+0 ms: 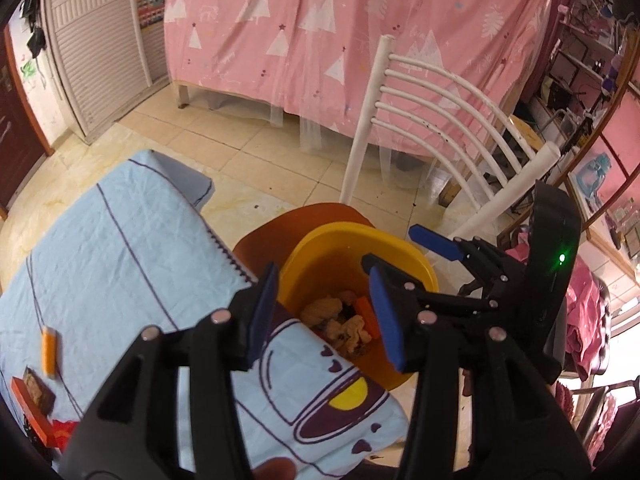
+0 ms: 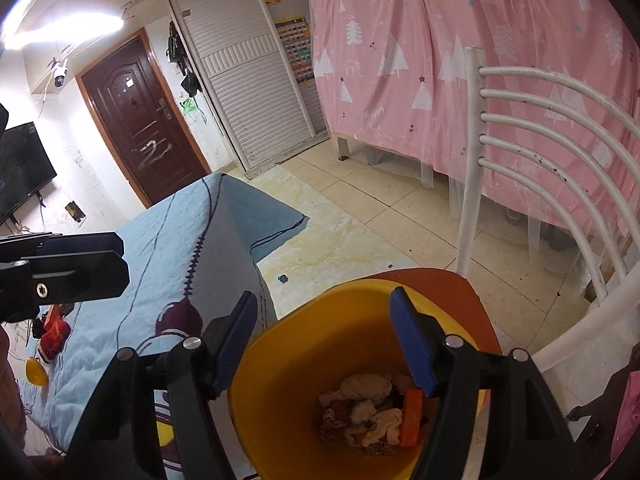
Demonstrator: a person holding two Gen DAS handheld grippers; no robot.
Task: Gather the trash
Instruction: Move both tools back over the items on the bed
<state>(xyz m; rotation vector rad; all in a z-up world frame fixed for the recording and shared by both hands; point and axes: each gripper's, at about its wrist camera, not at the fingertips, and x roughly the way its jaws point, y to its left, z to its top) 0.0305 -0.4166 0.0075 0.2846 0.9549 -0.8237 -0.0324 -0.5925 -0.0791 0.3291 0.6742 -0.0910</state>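
Both grippers hang over the yellow bin (image 2: 280, 380) on the chair seat (image 2: 460, 300), jaws apart and empty: right gripper (image 2: 324, 344) directly above the wrappers inside, left gripper (image 1: 324, 312) at the rim beside the table. Remaining trash, an orange wrapper (image 1: 49, 350), lies lengthwise near the blue cloth's (image 1: 120, 240) far-left edge, nearer the left hand, I judge. Pink curtain and tiled floor lie behind.

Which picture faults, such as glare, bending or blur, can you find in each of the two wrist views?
Right wrist view: the ceiling light is blown out to white glare at the upper left, and the white chair rails bow strongly. Left wrist view: dark corners frame the picture, the chair back curves towards the edge, and the orange packet on the blue cloth looks slightly smeared.
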